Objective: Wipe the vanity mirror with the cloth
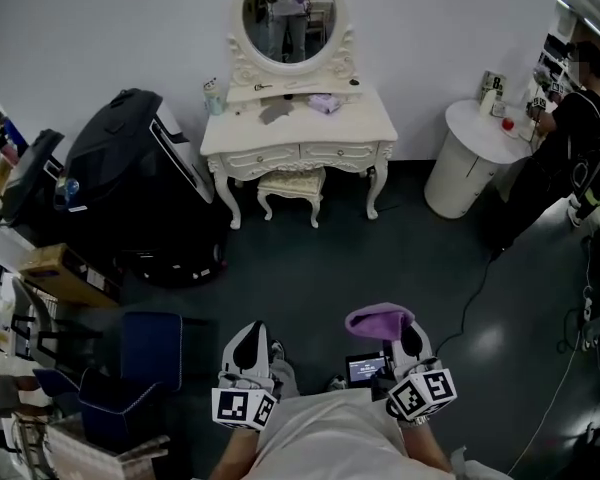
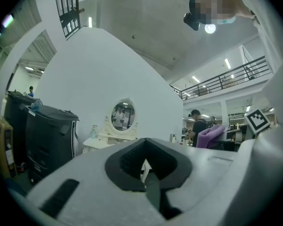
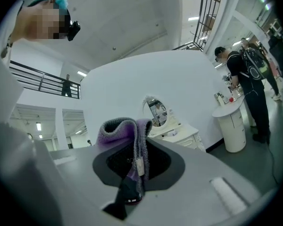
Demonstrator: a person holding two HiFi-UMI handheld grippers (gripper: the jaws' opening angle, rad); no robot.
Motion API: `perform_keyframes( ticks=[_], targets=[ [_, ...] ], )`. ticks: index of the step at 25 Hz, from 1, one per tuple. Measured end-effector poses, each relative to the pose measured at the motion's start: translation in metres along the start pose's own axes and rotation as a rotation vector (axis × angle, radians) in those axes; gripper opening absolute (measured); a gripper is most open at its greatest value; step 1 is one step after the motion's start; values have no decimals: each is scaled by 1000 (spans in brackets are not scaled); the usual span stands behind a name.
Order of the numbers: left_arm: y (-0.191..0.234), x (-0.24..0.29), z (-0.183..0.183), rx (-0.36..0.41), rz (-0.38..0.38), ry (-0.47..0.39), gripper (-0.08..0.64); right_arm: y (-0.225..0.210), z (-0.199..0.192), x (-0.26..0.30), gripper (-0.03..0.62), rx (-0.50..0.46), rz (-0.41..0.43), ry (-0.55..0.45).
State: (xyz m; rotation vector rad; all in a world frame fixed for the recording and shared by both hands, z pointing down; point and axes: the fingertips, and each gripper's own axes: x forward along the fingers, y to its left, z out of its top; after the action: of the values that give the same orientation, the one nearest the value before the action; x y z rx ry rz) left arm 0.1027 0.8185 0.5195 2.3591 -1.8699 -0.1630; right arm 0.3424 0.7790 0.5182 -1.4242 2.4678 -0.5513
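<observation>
Standing well back from the white table (image 1: 370, 128) and its oval mirror (image 1: 286, 8), the person holds both tools low, close to the body. Right hand-held gripper (image 1: 408, 336) pinches the purple cloth (image 1: 378, 320), which bunches above its jaws. Left hand-held gripper (image 1: 248, 346): jaws pressed together, nothing between them. Mirror and cloth well apart, with dark floor (image 1: 380, 258) between.

I have open dark floor (image 1: 330, 258) before the white carved vanity table (image 1: 298, 138). A cream padded stool (image 1: 290, 183) fills its knee space. A bulky black case (image 1: 130, 168) crowds the table's left; a white round cabinet (image 1: 470, 168) and a person in black (image 1: 565, 138) stand to its right. Small clutter (image 1: 280, 110) lies under its oval mirror (image 1: 287, 13).
</observation>
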Motion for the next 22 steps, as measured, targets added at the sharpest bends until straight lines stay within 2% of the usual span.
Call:
perform_keyframes(
  ticks=[5, 9, 17, 22],
  targets=[
    [19, 34, -2, -12, -49, 26, 0, -1, -2, 37, 51, 0, -30, 3],
    [63, 63, 4, -39, -46, 28, 0, 5, -6, 79, 52, -6, -63, 11],
    [149, 131, 29, -38, -111, 20, 0, 31, -7, 179, 51, -12, -132, -11],
    [191, 154, 39, -46, -154, 18, 0, 58, -10, 228, 52, -31, -144, -36]
  ],
)
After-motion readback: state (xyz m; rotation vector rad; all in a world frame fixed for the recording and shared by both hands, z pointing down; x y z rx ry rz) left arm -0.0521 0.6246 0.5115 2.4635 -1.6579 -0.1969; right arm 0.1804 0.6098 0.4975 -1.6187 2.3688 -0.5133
